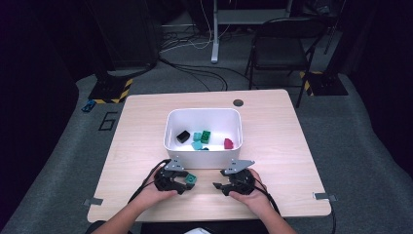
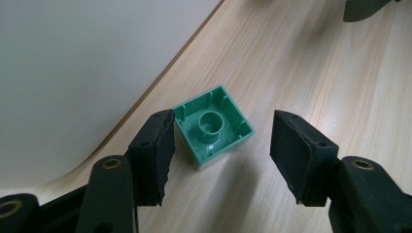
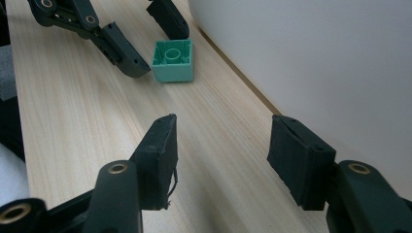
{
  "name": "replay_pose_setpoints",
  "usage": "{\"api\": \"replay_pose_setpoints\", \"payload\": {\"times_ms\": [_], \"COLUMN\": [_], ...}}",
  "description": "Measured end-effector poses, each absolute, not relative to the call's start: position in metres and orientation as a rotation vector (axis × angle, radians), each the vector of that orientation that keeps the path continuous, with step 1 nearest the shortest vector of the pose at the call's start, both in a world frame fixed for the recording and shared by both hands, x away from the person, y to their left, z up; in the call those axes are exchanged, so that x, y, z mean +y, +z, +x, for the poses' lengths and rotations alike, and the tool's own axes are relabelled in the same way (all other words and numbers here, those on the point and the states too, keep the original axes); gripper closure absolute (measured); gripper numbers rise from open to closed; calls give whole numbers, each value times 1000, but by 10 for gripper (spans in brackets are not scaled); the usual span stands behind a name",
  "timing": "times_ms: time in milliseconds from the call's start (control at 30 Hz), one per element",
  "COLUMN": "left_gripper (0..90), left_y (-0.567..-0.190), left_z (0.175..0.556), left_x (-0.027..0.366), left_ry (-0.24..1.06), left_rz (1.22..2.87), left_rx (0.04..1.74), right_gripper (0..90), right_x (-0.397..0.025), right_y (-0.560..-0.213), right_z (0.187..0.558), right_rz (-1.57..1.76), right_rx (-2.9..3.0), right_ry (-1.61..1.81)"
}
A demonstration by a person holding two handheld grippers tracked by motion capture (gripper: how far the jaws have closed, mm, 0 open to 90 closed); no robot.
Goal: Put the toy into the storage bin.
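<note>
The left tongs [image 2: 221,145] are standing open around a green brick [image 2: 213,125], one jaw touching its side, the other apart. The brick is lying hollow side up on the wooden desk [image 1: 272,146], just beside the white bin [image 1: 202,117]. The right tongs [image 3: 221,155] are gaping empty nearby. The bin's small pieces are blurring together; a folding chair [image 1: 280,48] is sitting in the dim room.

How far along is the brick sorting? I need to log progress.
Done: several bricks, black, green and red among them, already lie in the white bin. In hand: the left tool is open around a green brick lying upside down on the table, not yet clamped. Left: grip it and drop it in. The right tool is open, holding nothing.
</note>
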State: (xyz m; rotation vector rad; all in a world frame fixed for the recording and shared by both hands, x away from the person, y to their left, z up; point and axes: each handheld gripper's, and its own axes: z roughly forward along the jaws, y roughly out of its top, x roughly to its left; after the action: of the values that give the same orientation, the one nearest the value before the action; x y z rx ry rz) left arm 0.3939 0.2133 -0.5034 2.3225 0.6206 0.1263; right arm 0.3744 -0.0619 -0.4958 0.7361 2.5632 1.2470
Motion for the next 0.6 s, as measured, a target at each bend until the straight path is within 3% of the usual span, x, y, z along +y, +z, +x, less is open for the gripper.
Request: {"api": "replay_pose_setpoints", "payload": {"times_ms": [167, 433, 600], "left_gripper": [424, 552, 584], "left_y": [-505, -508, -507], "left_z": [395, 395, 393], "left_x": [206, 200, 199], "left_ry": [144, 144, 152], "left_rz": [2333, 2348, 2359], "left_rx": [615, 598, 591], "right_gripper": [433, 432, 433], "right_x": [-62, -62, -63], "right_y": [-496, -496, -496], "right_z": [375, 374, 375], "right_rz": [740, 746, 744], "right_rx": [2560, 2560, 2560], "right_ry": [1244, 1246, 1242]}}
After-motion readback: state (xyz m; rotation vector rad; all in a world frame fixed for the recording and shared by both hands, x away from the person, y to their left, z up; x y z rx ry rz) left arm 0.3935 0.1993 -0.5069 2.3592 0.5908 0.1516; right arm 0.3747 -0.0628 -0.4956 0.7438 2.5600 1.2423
